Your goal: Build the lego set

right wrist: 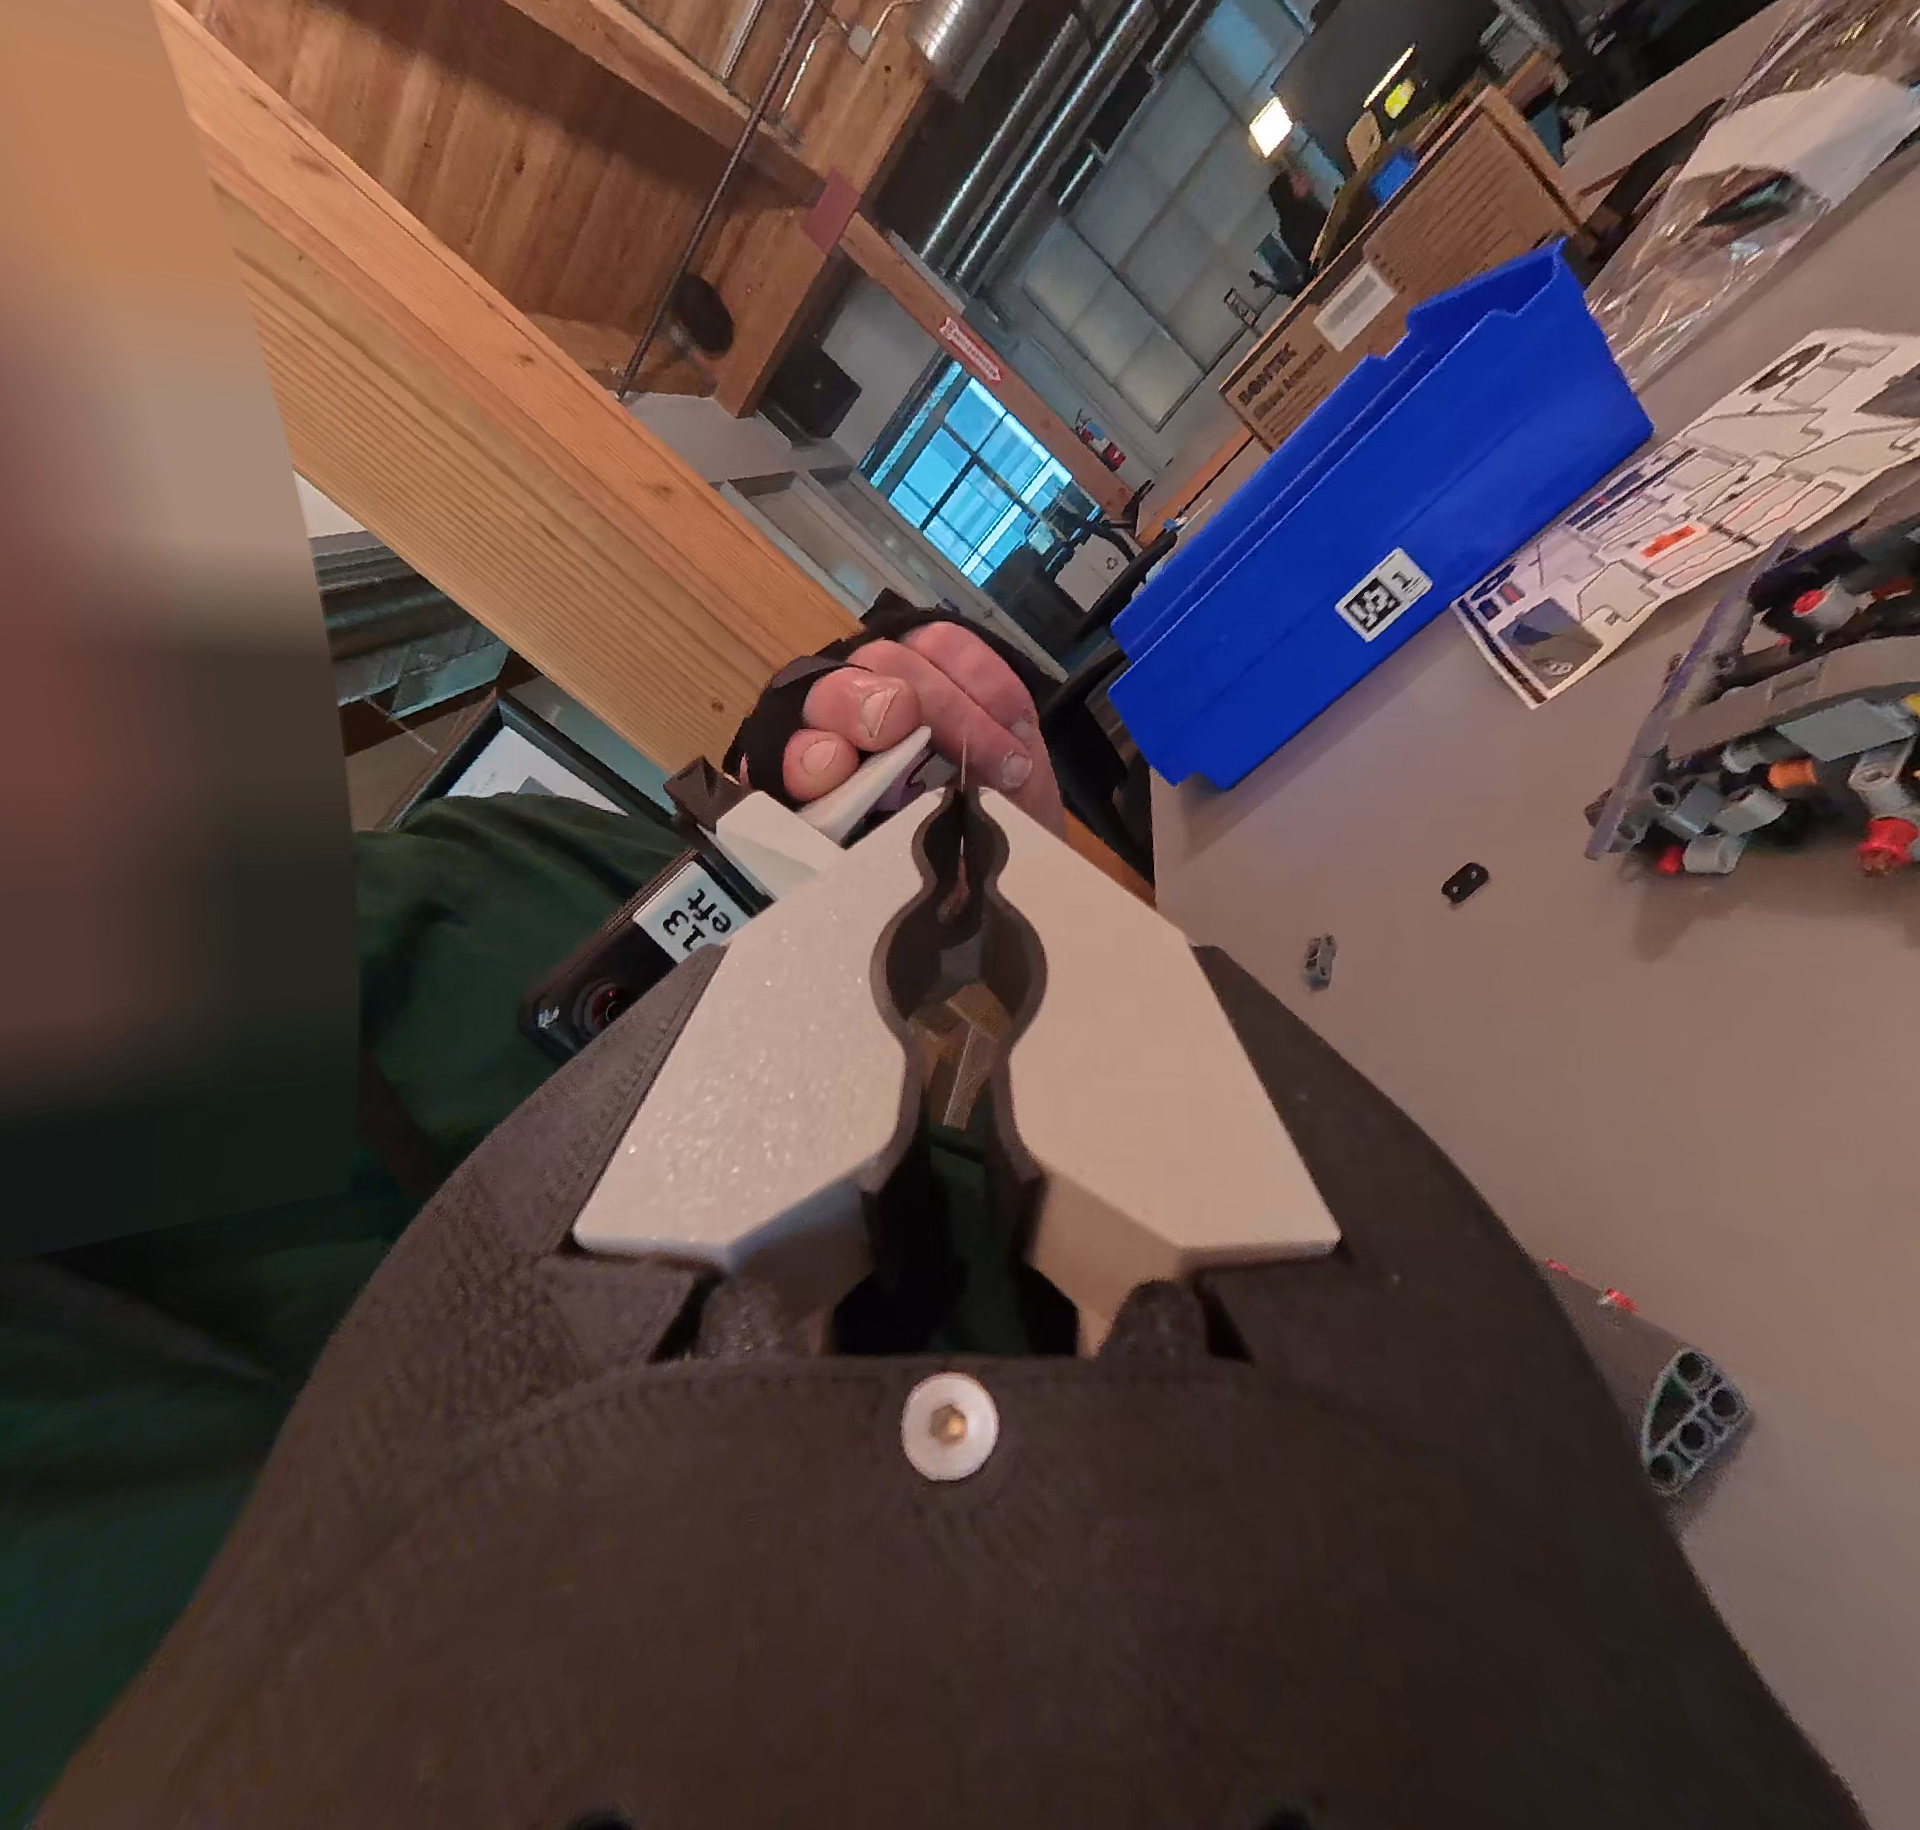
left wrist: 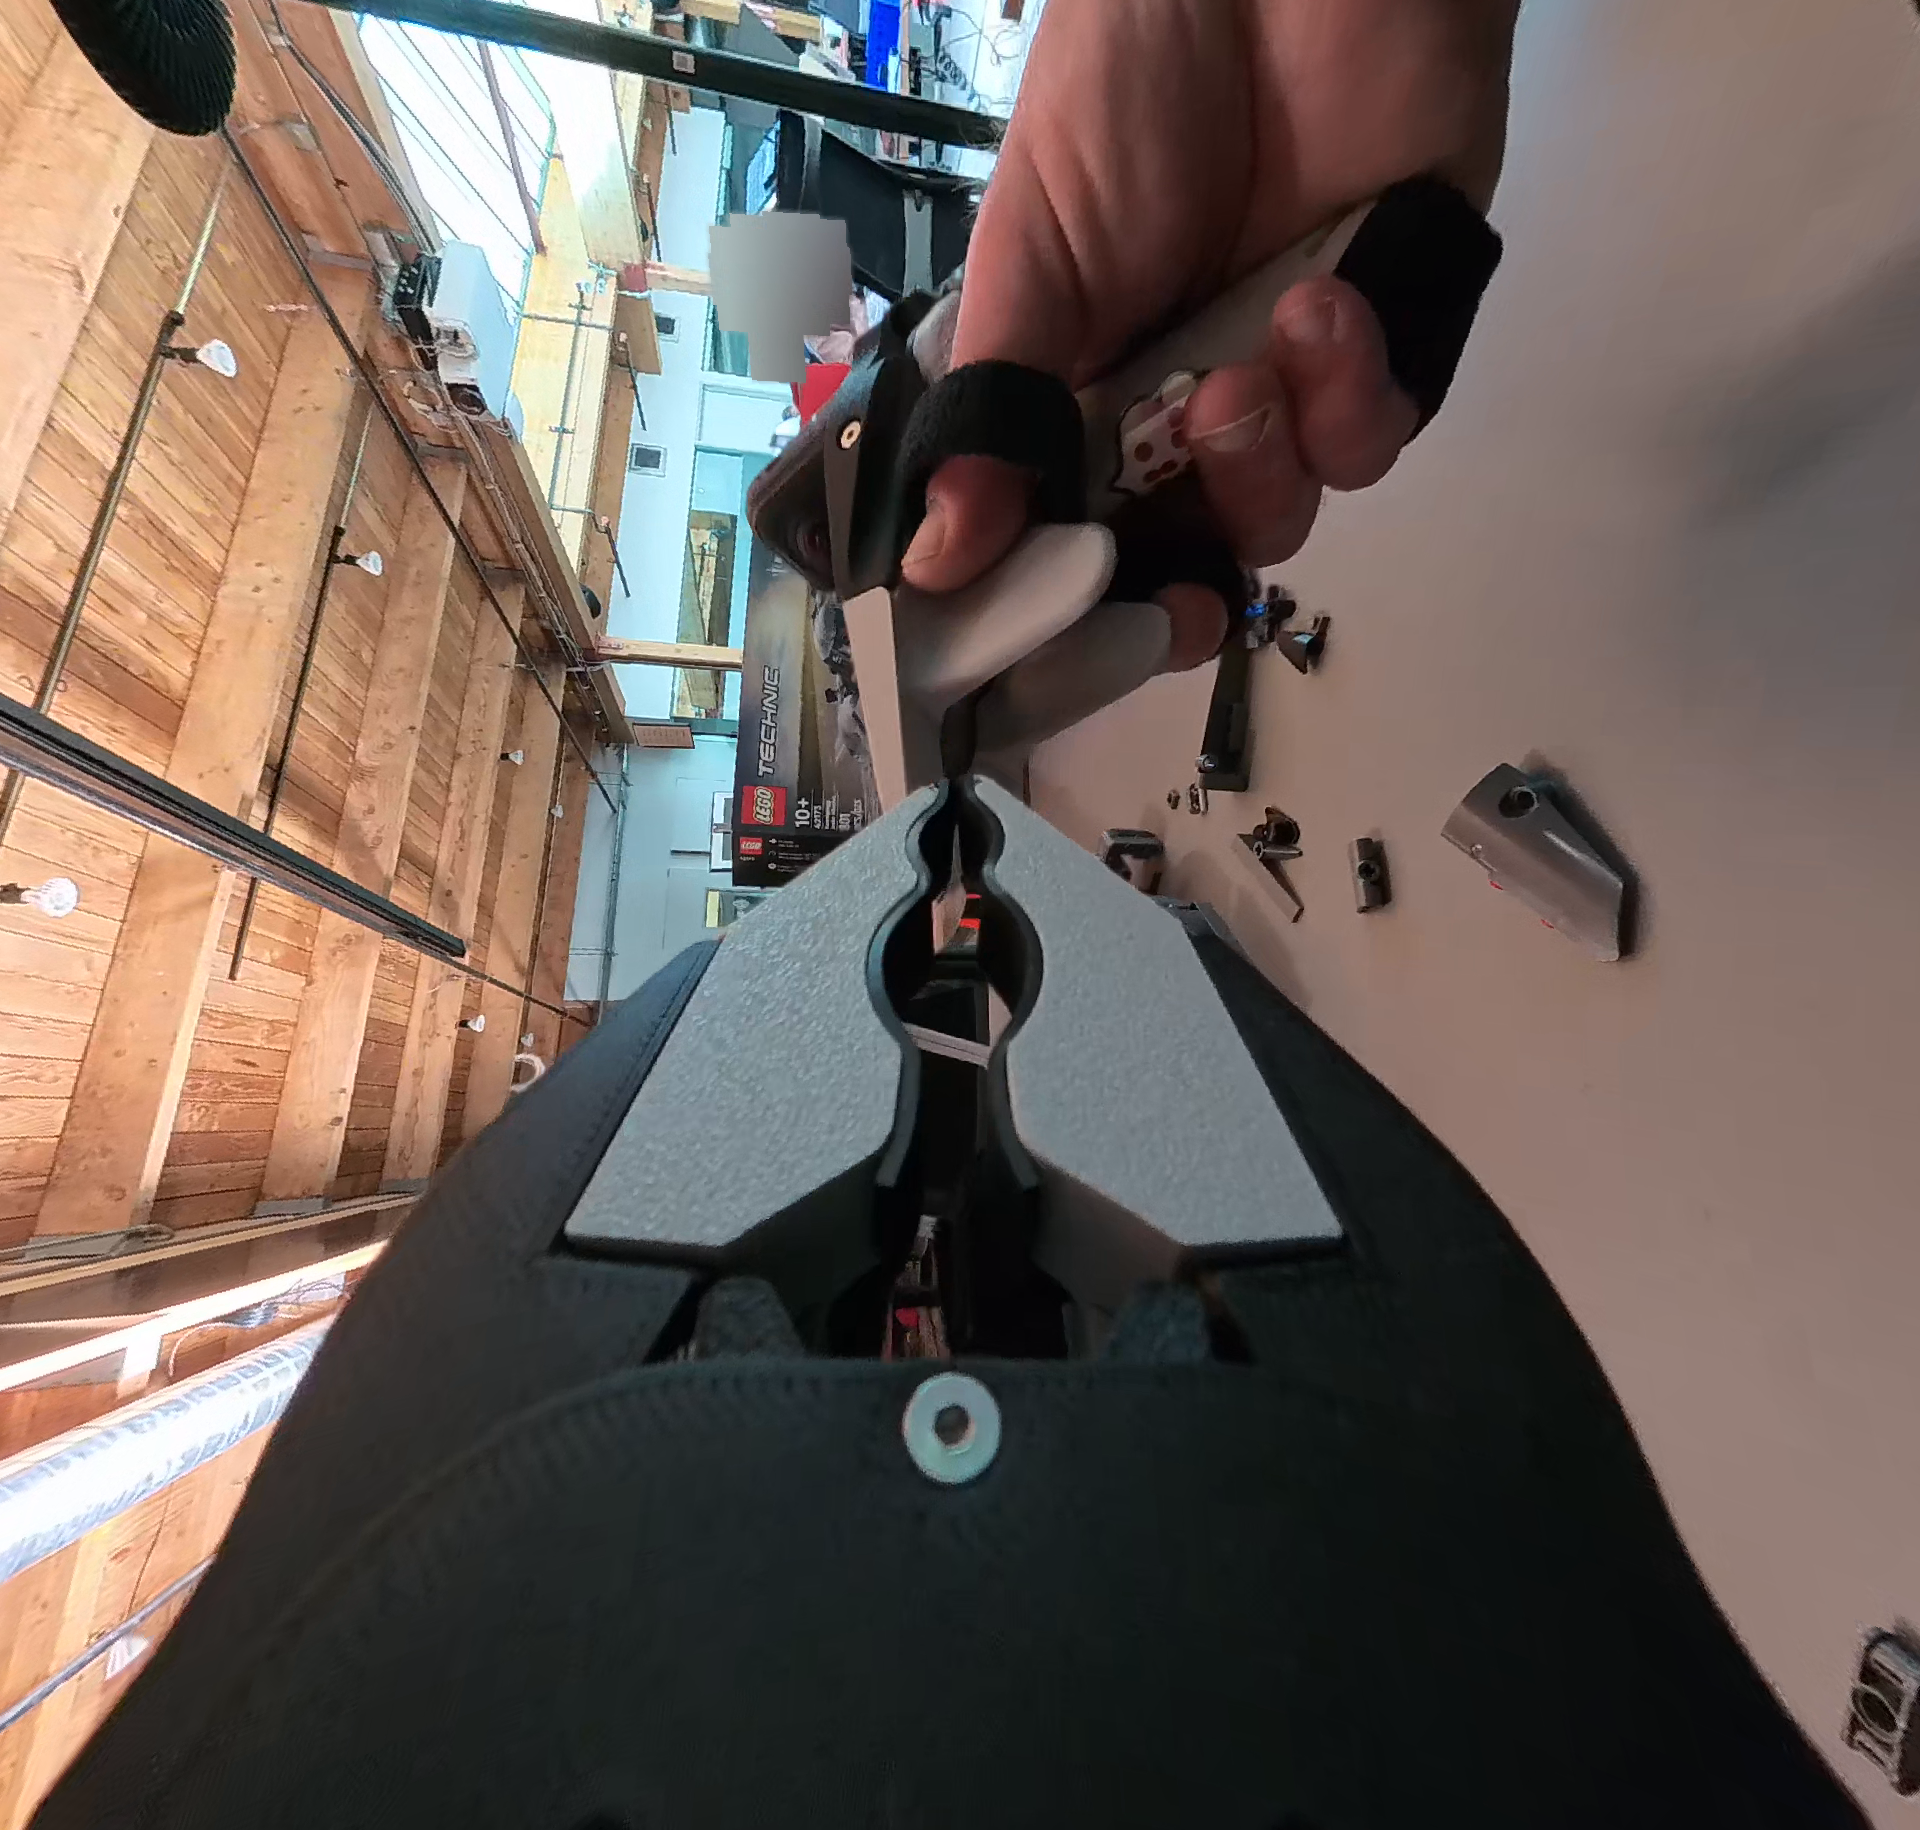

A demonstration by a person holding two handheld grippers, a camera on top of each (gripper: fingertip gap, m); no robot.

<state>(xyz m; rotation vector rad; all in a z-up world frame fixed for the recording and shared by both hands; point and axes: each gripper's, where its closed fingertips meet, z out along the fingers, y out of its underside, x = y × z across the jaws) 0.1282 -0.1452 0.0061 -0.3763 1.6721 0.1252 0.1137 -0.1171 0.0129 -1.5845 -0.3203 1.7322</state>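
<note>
The left gripper (left wrist: 961, 793) and right gripper (right wrist: 961, 804) met tip to tip, fingers nearly closed on a small dark lego piece (right wrist: 961, 1037). Loose pieces (left wrist: 1536, 861) lay at three o'clock on the bench (left wrist: 1714, 1261). Best to push gently and straight.

Two grippers (left wrist: 961, 793) (right wrist: 961, 804) — one blue bin (right wrist: 1382, 533), one box (left wrist: 800, 772)

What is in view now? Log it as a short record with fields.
left gripper: shut
right gripper: shut; something small shows in the gap, unclear what
table: small loose pieces scattered on it
grey panel: lying loose on the table
part-built model: on the table, beside the instruction sheet
blue bin: on the table, behind the sheet
set box: at the table's far end
</note>
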